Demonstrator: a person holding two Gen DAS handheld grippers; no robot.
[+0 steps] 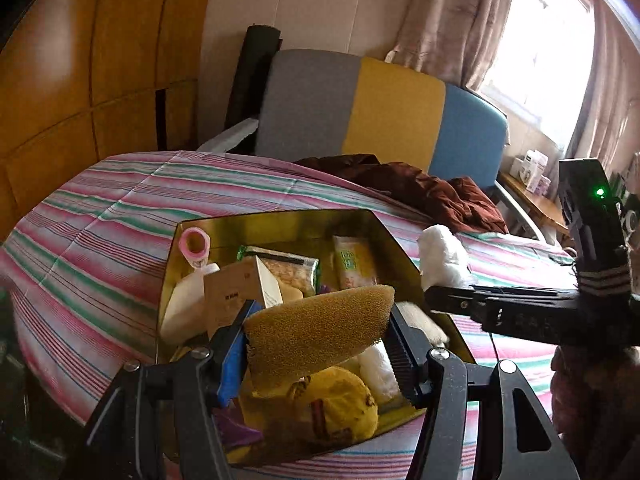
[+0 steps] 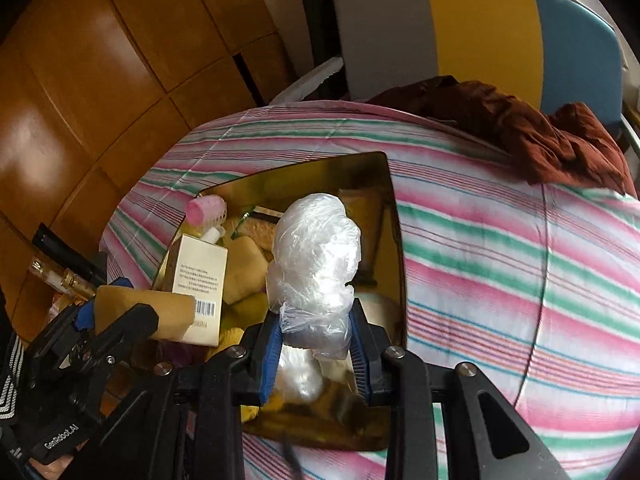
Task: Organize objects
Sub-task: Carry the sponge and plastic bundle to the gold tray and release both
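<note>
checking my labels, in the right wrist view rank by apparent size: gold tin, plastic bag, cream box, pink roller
1. gold tin
2. plastic bag, though it is nearest the camera, held in the right jaws
3. cream box
4. pink roller

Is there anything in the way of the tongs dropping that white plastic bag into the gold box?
No lid shows on the gold box, so the top is open. The right tongs hold the plastic bag above it. But the box is crowded: a cream carton and the left tongs' sponge fill much of it.
</note>
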